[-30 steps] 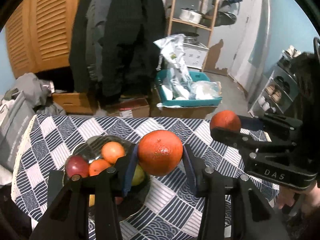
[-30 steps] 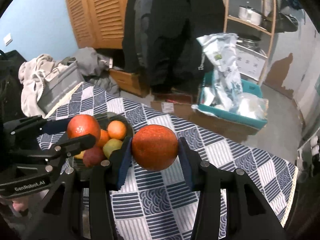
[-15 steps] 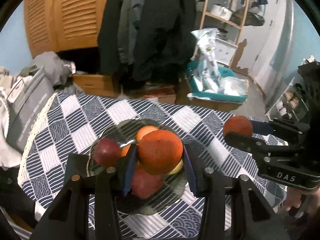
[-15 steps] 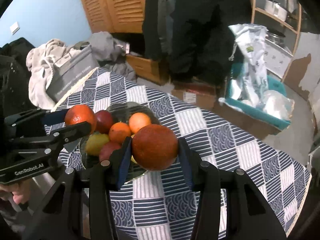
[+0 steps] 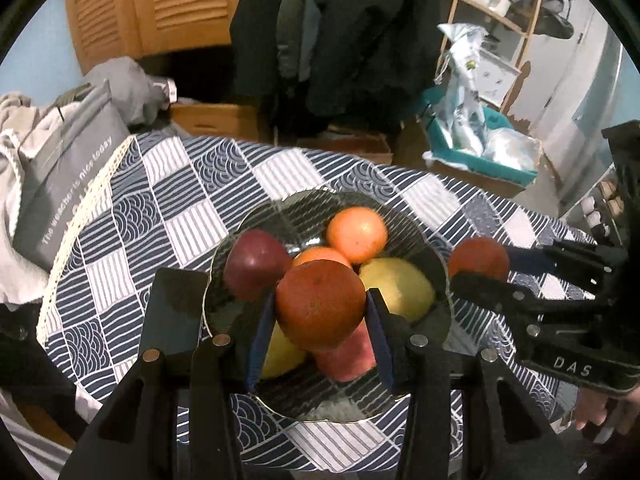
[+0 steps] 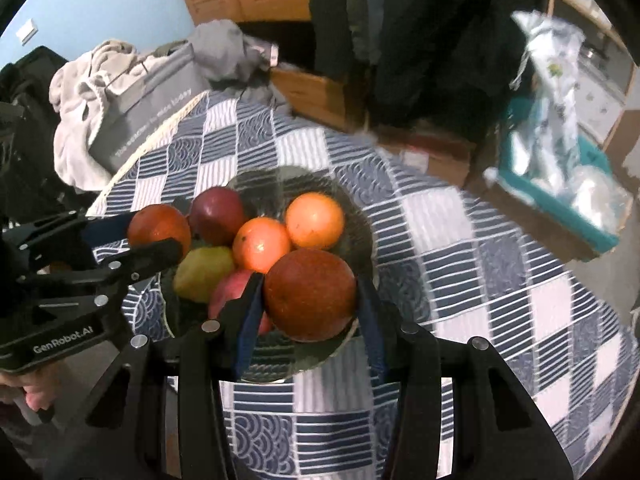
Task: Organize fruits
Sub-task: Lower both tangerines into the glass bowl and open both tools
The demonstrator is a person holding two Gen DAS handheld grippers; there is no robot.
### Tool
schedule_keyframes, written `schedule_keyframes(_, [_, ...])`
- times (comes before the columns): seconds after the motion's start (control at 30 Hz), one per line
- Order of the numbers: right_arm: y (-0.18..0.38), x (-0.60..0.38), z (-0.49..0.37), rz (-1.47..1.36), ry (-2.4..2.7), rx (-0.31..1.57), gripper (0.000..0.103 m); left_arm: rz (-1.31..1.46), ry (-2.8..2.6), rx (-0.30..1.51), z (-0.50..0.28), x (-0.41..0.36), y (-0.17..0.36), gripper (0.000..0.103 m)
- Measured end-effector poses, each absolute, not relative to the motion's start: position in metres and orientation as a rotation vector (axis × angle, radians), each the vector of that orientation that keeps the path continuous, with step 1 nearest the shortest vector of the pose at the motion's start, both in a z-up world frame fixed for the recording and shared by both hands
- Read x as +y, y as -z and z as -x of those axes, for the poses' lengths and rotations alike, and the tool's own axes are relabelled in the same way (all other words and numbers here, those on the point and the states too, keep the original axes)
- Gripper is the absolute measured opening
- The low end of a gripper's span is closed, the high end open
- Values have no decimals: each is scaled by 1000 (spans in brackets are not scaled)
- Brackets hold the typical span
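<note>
My left gripper [image 5: 320, 308] is shut on a dark orange [image 5: 320, 305] and holds it above the glass bowl [image 5: 304, 208]. My right gripper [image 6: 310, 296] is shut on a second dark orange [image 6: 310, 294] over the bowl's right rim [image 6: 360, 216]. The bowl holds two small oranges [image 5: 357, 235], a dark red apple [image 5: 256, 262], a yellow-green pear [image 5: 400, 286] and a pink-red fruit [image 5: 344, 354]. The right gripper with its orange also shows in the left wrist view [image 5: 478, 260], and the left one in the right wrist view [image 6: 159, 230].
The bowl stands on a round table with a blue and white checked cloth [image 5: 168, 204]. A grey bag [image 5: 64, 176] and clothes lie past the left edge. Cardboard boxes [image 5: 216, 120] and a teal bin [image 5: 484, 160] stand on the floor behind.
Both grippers have moved left and forward with their oranges, from beside the bowl to over it. Both views now look more steeply down on the bowl.
</note>
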State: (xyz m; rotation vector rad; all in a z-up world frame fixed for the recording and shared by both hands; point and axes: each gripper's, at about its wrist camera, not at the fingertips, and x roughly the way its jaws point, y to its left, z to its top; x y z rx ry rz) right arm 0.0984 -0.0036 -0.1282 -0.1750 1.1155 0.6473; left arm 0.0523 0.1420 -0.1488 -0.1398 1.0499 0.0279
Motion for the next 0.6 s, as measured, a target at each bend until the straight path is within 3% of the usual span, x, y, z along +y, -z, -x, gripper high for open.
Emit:
schedule_keyframes(0.43, [174,12,-84,214,-680,1247,45,201,-38,1145,-57,155,185,46])
schedule_keyframes(0.6, [180,14,-83,207,-690,1272,46,190,-41,1128,-60,154,183,56])
